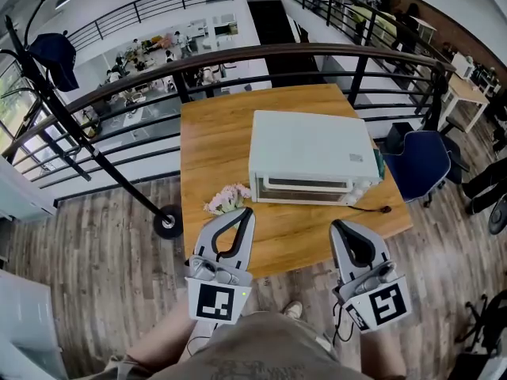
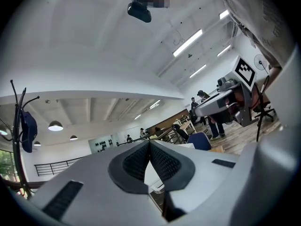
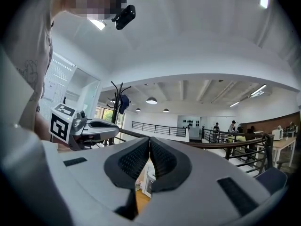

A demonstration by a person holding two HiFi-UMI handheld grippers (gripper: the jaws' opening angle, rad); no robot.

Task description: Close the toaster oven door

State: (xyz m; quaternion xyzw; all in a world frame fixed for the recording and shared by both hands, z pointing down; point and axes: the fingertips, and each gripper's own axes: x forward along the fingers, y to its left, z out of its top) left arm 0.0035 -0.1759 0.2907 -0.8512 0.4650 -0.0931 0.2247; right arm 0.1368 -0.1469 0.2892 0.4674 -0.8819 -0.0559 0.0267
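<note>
A white toaster oven stands on the wooden table, its glass door facing me and standing upright against the front. My left gripper is held low near my body, short of the table's near edge, with jaws shut and nothing between them. To its right my right gripper is held the same way, also shut and empty. In the left gripper view the pads meet, and the right gripper shows at the right. In the right gripper view the pads touch.
A small bunch of pale pink flowers lies on the table left of the oven's front. The oven's black cable and plug trail off to the right. A blue chair stands right of the table, a coat stand base to the left, a railing behind.
</note>
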